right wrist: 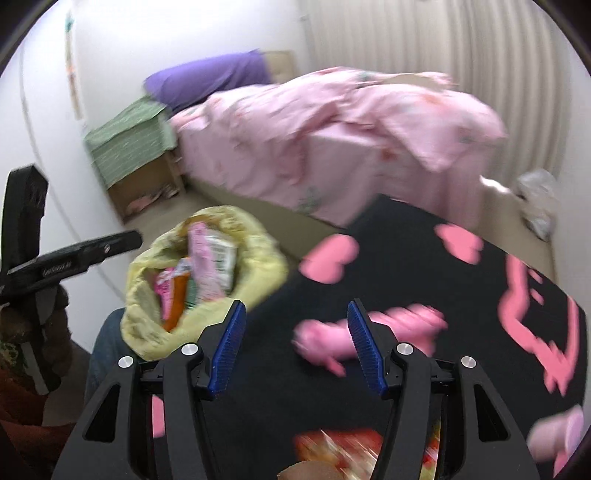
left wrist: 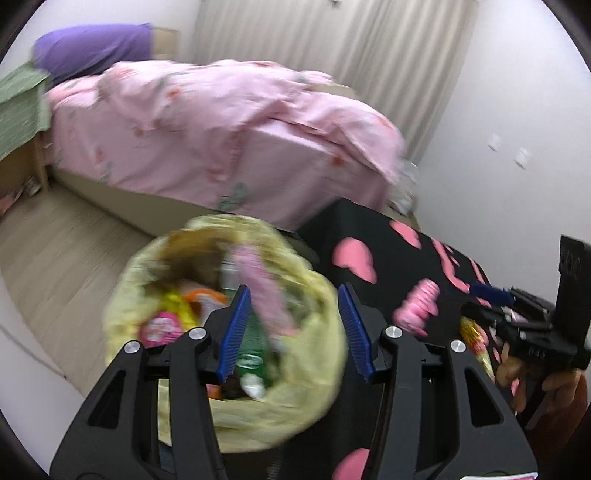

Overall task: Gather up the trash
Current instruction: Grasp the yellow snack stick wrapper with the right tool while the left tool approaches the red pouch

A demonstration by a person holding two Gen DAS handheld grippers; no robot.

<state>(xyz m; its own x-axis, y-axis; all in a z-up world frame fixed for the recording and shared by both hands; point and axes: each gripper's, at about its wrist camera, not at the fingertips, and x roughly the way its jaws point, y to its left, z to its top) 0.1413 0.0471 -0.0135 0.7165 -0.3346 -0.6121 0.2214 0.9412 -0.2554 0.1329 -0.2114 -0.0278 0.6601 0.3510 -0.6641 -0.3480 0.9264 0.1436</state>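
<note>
A bed [left wrist: 221,140] under a rumpled pink quilt fills the room ahead of both claws, with a purple pillow [left wrist: 92,48] at its far end, a green-draped box [right wrist: 129,144] beside that, and pale curtains [left wrist: 332,33] behind. Nearer, a black rug [right wrist: 406,258] with pink hearts covers the floor beneath and to the right of the claws, with pale wood floor [left wrist: 66,236] to the left of it. The yellow trash bag [left wrist: 229,332] sits open directly under the left claw [left wrist: 291,328], holding wrappers and a green bottle [left wrist: 253,350]; from the right claw [right wrist: 295,343] it lies ahead to the left. Both claws stand parted with nothing between their blue pads. A pink fuzzy object [right wrist: 369,332] lies on the rug just beyond the right claw, too blurred to identify. A red and yellow wrapper [right wrist: 340,450] below the right claw is partly hidden by the frame. Motion blur softens everything.
</note>
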